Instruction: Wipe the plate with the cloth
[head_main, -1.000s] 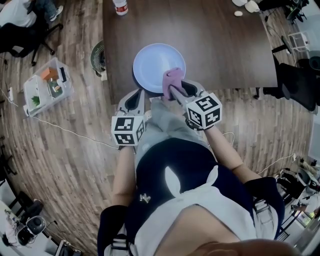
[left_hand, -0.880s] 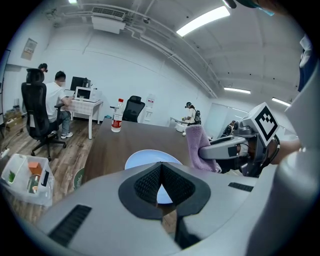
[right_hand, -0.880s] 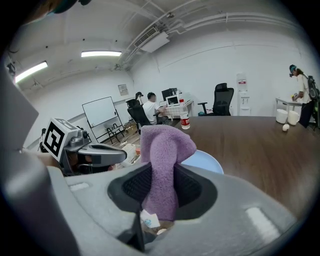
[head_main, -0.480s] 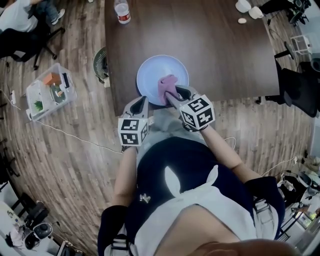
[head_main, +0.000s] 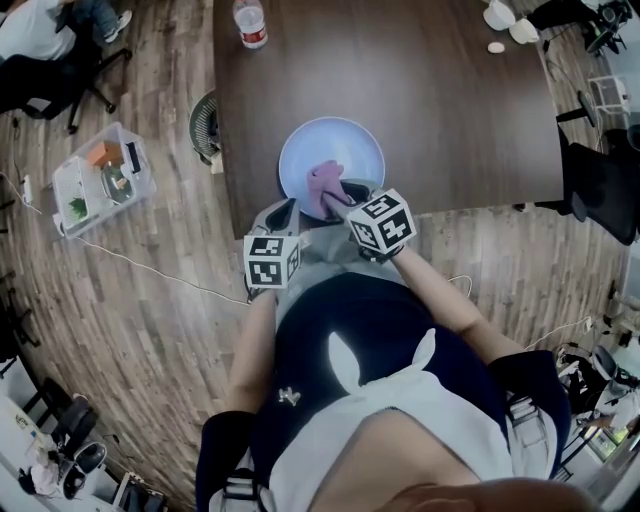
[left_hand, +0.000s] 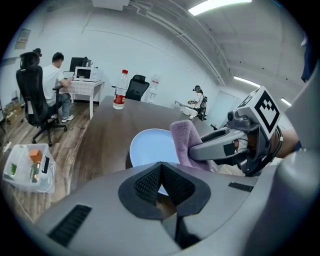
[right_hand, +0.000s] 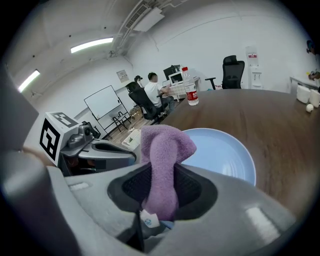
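A light blue plate sits on the dark wooden table close to its near edge. My right gripper is shut on a purple cloth, which hangs over the plate's near part. In the right gripper view the cloth stands up between the pads, with the plate just beyond it. My left gripper hovers at the table's near edge, left of the plate. Seen from its own camera, the left gripper has its pads together with nothing between them, and the plate lies ahead.
A water bottle stands at the table's far left edge, and white cups at the far right. On the floor to the left are a clear plastic bin and a round fan. Office chairs and seated people are beyond.
Both grippers have come down and forward towards the table. The cloth in the right gripper has moved from the plate's near rim to over its near part.
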